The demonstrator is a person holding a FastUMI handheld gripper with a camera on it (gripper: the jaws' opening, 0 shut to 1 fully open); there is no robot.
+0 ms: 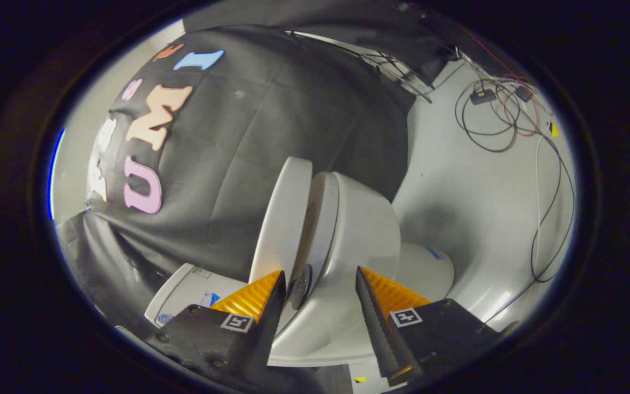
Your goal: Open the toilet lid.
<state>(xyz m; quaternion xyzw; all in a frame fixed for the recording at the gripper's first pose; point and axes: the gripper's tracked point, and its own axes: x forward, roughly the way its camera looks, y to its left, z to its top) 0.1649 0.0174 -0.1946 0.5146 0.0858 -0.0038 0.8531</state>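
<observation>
The tongs (319, 284) were open, with nothing pinched between the two fingers. The view was tipped on its side, so the toilet (359, 230) looked like it lay over.

The toilet lid (284, 219) sat just ahead of the tongs, up at about 11 o'clock from the gap. Its near edge was right beside the left finger (260, 298), maybe touching it; I could not tell. The lid stood apart from the seat (320, 219), with a thin dark gap between them, so it looked partly lifted. I think the job was well along but not done.

To do this step well, I would keep the finger flat on the lid's edge and push slowly away from the bowl. The lid is smooth and could slip off the finger and drop back.

The lid showed edge-on. Its long axis ran from the tongs toward 12 o'clock, leaning a little to 1 o'clock. Its inner face looked toward the seat at 3 o'clock, and its top looked toward the black cloth wall (271, 126) at 9 o'clock.

Cables (490, 120) lay on the floor (457, 180) at 2 o'clock, well apart from the toilet.
</observation>
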